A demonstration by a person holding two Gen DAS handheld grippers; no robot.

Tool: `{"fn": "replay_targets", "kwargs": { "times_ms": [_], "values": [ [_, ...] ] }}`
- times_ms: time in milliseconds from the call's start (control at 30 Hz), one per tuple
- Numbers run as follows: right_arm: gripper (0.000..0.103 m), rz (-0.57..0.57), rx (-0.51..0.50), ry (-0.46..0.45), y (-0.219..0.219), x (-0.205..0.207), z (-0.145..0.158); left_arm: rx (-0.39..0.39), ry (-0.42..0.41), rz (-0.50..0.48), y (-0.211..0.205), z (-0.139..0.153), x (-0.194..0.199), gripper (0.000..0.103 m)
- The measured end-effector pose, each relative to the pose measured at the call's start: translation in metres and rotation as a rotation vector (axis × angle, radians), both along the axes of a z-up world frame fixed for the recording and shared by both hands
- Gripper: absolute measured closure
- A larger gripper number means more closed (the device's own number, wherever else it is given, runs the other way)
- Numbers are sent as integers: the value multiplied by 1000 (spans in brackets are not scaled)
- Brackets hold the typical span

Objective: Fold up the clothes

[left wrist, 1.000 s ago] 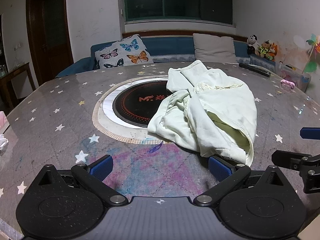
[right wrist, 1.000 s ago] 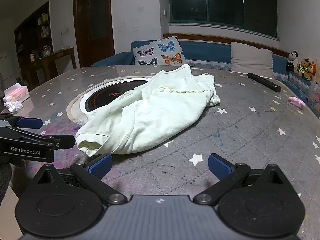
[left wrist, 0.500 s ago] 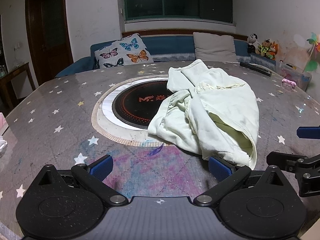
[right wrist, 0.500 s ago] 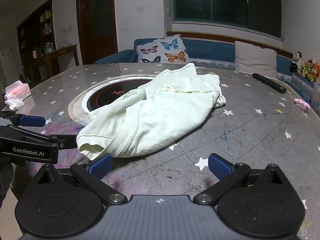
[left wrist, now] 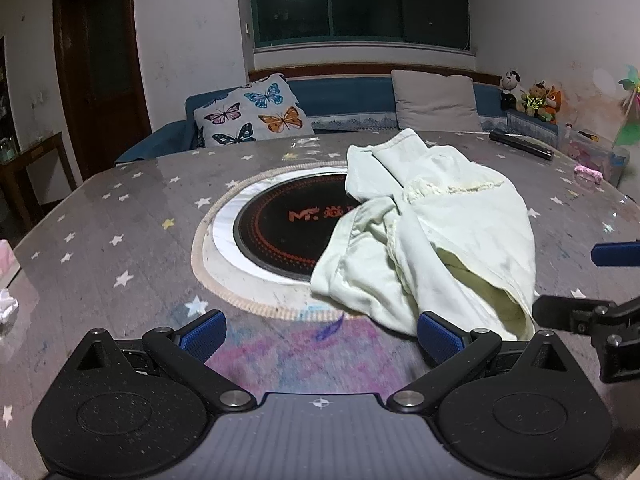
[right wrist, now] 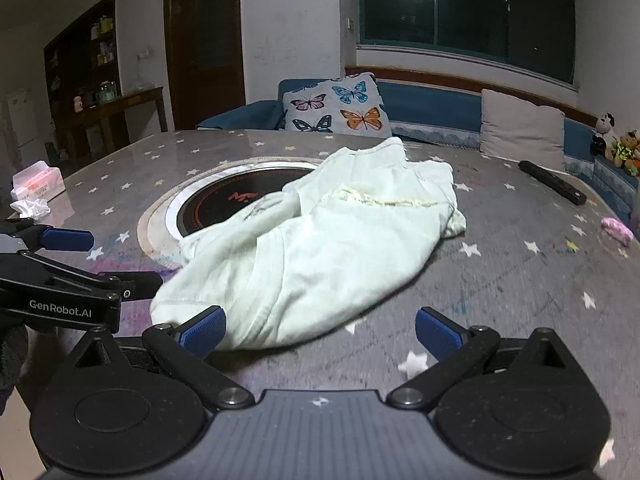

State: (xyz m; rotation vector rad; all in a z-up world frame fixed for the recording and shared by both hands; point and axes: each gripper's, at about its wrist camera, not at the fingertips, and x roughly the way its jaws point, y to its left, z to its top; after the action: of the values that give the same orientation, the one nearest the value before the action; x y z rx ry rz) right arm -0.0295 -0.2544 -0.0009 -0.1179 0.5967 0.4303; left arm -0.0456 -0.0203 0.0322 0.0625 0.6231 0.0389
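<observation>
Left gripper [left wrist: 320, 330] sits low at the near edge of the table [left wrist: 120, 216], both blue pads spread wide with nothing between them, and through the left wrist camera the pale green garment [left wrist: 440, 240] lies ahead and to the right, a rumpled heap with 1 edge draped over the round black cooktop [left wrist: 280, 228] set into the tabletop. Its right pad [left wrist: 438, 338] is right at the nearest hem of the cloth, though whether it touches is hard to call. Off to the right edge, the right gripper [left wrist: 600, 280] pokes into frame, close beside that same near corner of the heap. Over to the right wrist view now: the right gripper [right wrist: 320, 330] is also wide open and empty, its left pad [right wrist: 202, 330] just at the front fold of the garment [right wrist: 312, 248], and the left gripper [right wrist: 80, 264] shows at the left margin, level with the cloth's near corner. As for progress, I judge it barely begun: no flat panel, no clean crease, sleeves or legs impossible to sort out in the bundle. Everything remains, by my reading: take hold of an edge, spread the piece flat, then make the folds. Elsewhere, a remote [right wrist: 552, 188] rests at the far right and a tissue pack [right wrist: 38, 180] at the left.
</observation>
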Motion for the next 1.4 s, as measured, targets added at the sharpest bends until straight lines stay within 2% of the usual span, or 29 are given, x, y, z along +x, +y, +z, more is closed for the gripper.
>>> {"fn": "replay_targets", "kwargs": {
  "times_ms": [133,300,400,567,733,800,967,1100,1133,1200,1233,1267,1400],
  "values": [
    [8,18,4,-5,5,14,7,3,-6,-14,2,4,11,2],
    [17,32,-13,-11,14,41,16,-5,-1,-34,5,6,32,14],
    [25,30,-15,1,19,60,18,-9,6,-46,7,6,47,24],
    [36,28,-11,42,29,100,17,-25,26,-65,12,5,73,46],
    [47,18,-3,81,40,137,14,-45,66,-91,18,-3,100,49],
    [47,25,-7,92,46,151,11,-51,81,-111,18,-6,109,49],
    [50,56,-61,117,66,177,-2,-57,110,-145,17,-14,128,49],
    [59,67,-100,143,75,188,-15,-77,139,-179,15,-20,140,49],
    [66,63,-106,148,75,190,-18,-77,143,-188,14,-22,141,52],
    [74,60,-106,144,72,191,-20,-85,140,-211,13,-23,142,62],
    [83,62,-99,144,69,190,-19,-89,137,-221,12,-22,142,70],
    [86,60,-92,142,67,189,-17,-88,134,-226,10,-22,142,79],
    [92,35,-65,116,52,182,-7,-86,109,-225,9,-19,139,97]
  ]
}}
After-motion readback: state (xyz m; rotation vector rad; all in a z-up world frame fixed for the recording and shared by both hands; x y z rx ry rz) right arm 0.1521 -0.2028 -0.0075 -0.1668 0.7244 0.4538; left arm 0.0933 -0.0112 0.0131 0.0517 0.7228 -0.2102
